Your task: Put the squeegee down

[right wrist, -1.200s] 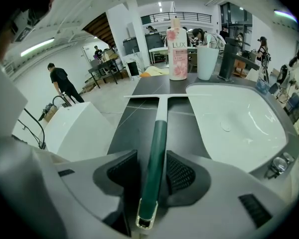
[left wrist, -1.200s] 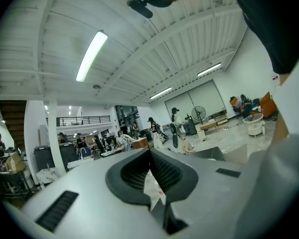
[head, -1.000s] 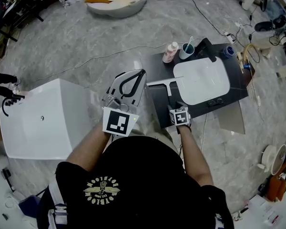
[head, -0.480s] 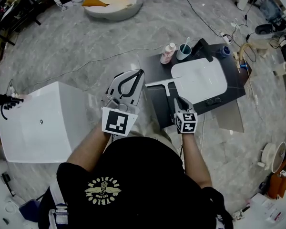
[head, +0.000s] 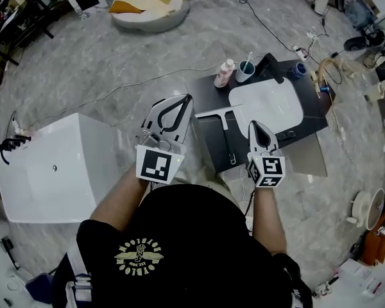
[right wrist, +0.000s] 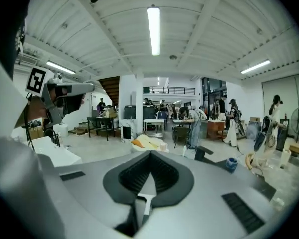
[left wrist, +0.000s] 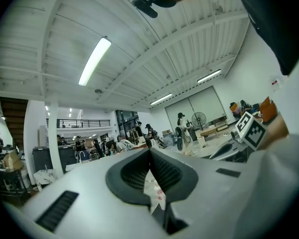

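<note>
The squeegee [head: 223, 124] lies flat on the black table [head: 208, 147], its white blade across the far end and its thin handle pointing toward me. In the right gripper view the squeegee [right wrist: 145, 201] shows through the gap below the jaws. My right gripper [head: 255, 125] hangs raised to the right of the handle, apart from it; its jaws have just been closing and stand shut with nothing between them [right wrist: 150, 154]. My left gripper [head: 190, 98] is held level left of the table, shut and empty [left wrist: 150, 152].
A white basin top [head: 267, 106] lies on the table's right half, with a black faucet [head: 274, 65], a cup [head: 247, 70] and a pink bottle [head: 226, 72] behind it. A white tub [head: 58, 169] stands at left. Cables run over the floor.
The right gripper let go of the squeegee handle, closed its jaws, and rose up and to the right. The squeegee stays on the table. The left gripper has not moved.
</note>
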`<state>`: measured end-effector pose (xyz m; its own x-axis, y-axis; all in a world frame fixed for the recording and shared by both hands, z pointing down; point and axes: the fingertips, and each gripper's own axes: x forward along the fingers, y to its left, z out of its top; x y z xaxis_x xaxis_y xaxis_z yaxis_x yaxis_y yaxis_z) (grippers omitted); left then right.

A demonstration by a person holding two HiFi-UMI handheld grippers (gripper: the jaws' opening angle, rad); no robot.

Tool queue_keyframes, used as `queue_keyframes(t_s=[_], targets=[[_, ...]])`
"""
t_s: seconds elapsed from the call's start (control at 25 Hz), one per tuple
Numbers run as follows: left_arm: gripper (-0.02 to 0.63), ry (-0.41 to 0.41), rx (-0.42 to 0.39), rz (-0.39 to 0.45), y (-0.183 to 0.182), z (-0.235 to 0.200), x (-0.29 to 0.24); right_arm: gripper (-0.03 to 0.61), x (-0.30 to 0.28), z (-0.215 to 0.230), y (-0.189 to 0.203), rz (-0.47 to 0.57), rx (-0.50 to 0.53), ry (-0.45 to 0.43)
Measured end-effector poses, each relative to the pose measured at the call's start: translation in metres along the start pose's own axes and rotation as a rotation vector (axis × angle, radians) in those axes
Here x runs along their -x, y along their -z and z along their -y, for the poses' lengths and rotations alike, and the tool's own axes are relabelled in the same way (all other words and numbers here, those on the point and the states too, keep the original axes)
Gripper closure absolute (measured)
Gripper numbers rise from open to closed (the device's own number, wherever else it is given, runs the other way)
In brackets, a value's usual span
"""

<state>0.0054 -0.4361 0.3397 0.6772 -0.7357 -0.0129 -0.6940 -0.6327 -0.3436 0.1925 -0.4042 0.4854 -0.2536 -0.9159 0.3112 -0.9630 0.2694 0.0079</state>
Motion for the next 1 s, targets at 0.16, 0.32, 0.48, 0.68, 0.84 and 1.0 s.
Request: queue_keyframes(t_s=[0.16, 0.32, 0.48, 0.68, 0.84, 1.0], targets=[[0.591, 0.006, 0.001, 0.014, -0.006, 0.001, 0.004, 0.551, 0.019, -0.003, -0.045, 0.072, 0.039, 0.014], [0.591, 0.016, 0.004, 0.030, -0.013, 0.004, 0.011, 0.551, 0.038, -0.012, -0.072, 0.115, 0.069, 0.028], [0.589, 0.021, 0.015, 0.039, -0.017, 0.003, 0.019, 0.551, 0.052, -0.025, -0.086, 0.126, 0.102, 0.035], [0.591, 0.022, 0.063, 0.027, -0.009, 0.004, 0.027, 0.551, 0.060, -0.034, -0.081, 0.108, 0.110, 0.047], [0.589, 0.034, 0.065, 0.032, -0.008, 0.009, 0.033, 0.551, 0.065, -0.038, -0.075, 0.097, 0.108, 0.054], [0.591, 0.039, 0.069, 0.029, -0.006, 0.009, 0.037, 0.551, 0.068, -0.043, -0.078, 0.097, 0.121, 0.054]])
